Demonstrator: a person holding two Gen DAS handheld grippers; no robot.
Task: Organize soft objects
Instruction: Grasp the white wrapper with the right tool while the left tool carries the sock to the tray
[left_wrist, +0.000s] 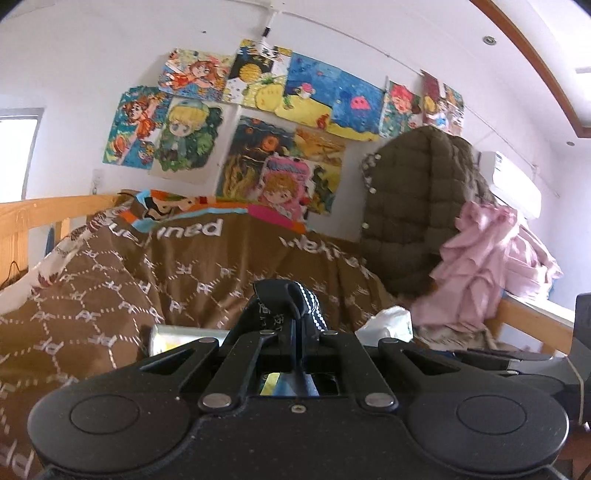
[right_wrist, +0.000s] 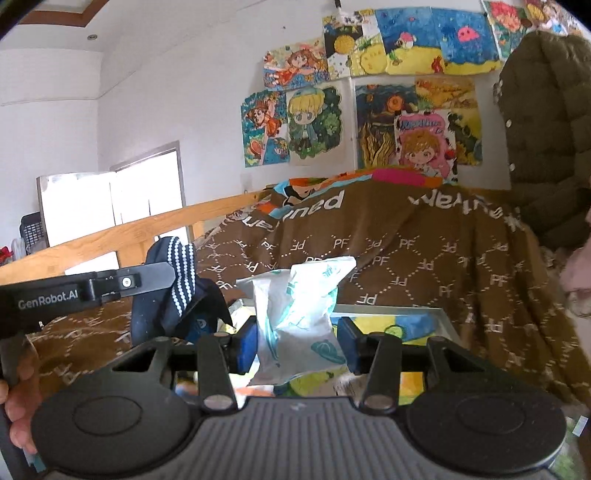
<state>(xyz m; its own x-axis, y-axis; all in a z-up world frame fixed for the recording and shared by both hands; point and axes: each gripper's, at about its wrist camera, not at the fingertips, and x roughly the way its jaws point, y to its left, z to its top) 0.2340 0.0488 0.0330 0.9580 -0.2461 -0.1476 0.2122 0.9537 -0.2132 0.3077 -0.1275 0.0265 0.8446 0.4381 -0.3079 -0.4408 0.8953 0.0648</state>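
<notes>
My left gripper (left_wrist: 297, 328) is shut on a navy cloth with white dotted stripes (left_wrist: 308, 301), which bunches over its fingertips. The right wrist view shows this gripper (right_wrist: 168, 277) from the side at the left, with the navy cloth (right_wrist: 181, 284) hanging from it. My right gripper (right_wrist: 297, 345) holds a soft white plastic pack with teal print (right_wrist: 295, 306) between its blue pads (right_wrist: 246, 345). Both pads press on its sides. The pack (left_wrist: 391, 321) also shows at the right of the left wrist view. Both things are held up over the bed.
A brown quilt with a white "PF" pattern (right_wrist: 424, 258) covers the bed, inside a wooden rail (right_wrist: 122, 230). An olive puffer jacket (left_wrist: 417, 206) and pink clothes (left_wrist: 476, 254) hang at the right. A shallow box with a colourful picture (right_wrist: 417, 325) lies below. A hand (right_wrist: 18, 406) grips the left handle.
</notes>
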